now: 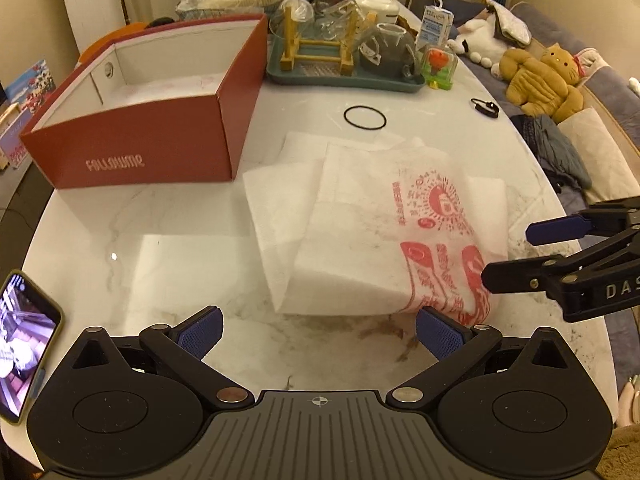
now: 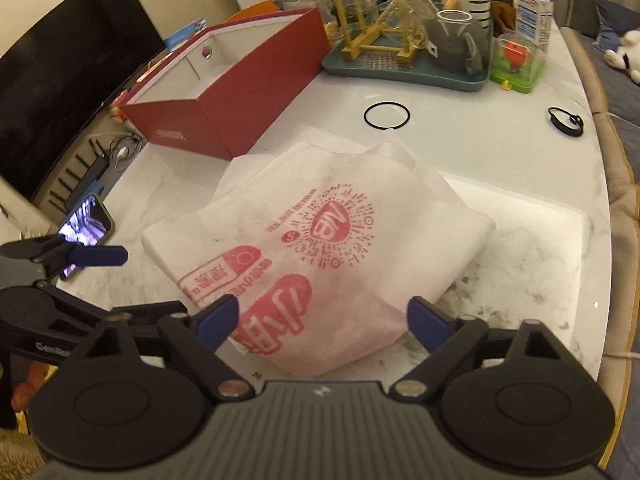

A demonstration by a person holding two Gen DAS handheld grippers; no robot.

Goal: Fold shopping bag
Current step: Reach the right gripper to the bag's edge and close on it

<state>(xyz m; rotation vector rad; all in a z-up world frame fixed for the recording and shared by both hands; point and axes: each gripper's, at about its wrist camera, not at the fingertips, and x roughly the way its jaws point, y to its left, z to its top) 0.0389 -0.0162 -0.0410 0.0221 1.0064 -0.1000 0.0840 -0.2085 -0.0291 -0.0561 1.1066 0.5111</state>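
Note:
A white non-woven shopping bag (image 1: 368, 224) with red print lies folded over on the marble table (image 1: 160, 232). It fills the middle of the right wrist view (image 2: 320, 240). My left gripper (image 1: 318, 334) is open and empty just short of the bag's near edge. My right gripper (image 2: 322, 322) is open with its jaws either side of the bag's near corner, holding nothing. The right gripper shows at the right of the left wrist view (image 1: 516, 254). The left gripper shows at the left of the right wrist view (image 2: 108, 276).
A red open box (image 1: 152, 108) stands at the left. A green tray (image 1: 344, 72) with a wooden rack and glassware stands at the back. A black ring (image 1: 365, 118), a black clip (image 1: 486, 107) and a phone (image 1: 24, 348) lie on the table. Plush toys (image 1: 544, 80) sit at the right.

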